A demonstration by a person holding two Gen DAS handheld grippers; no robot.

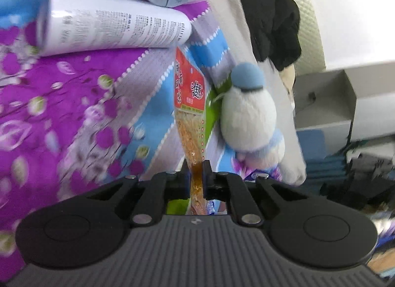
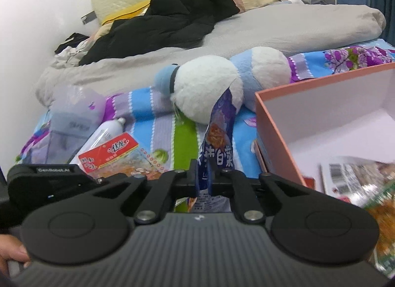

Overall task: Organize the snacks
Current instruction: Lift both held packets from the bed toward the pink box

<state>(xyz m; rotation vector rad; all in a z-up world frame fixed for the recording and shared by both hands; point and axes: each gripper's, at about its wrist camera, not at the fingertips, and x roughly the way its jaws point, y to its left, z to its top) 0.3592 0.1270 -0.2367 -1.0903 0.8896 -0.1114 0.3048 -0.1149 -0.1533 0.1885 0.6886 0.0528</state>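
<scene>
My left gripper [image 1: 196, 172] is shut on a red and clear snack packet [image 1: 190, 104], held edge-on above the bedspread; the packet also shows in the right wrist view [image 2: 111, 153]. My right gripper [image 2: 203, 173] is shut on a blue snack packet [image 2: 219, 134], held upright just left of an open pink box [image 2: 279, 143]. The box holds several snack packets [image 2: 355, 176] at its near end. A green packet [image 2: 185, 143] lies on the bedspread behind the blue one.
A white and blue plush toy [image 2: 212, 87] [image 1: 246, 114] lies on the floral bedspread [image 1: 61, 104]. A white bottle [image 1: 113, 30] [image 2: 108, 129] and a clear plastic bag [image 2: 74, 116] lie to the left. A grey duvet [image 2: 246, 32] and black clothes [image 2: 167, 15] lie behind.
</scene>
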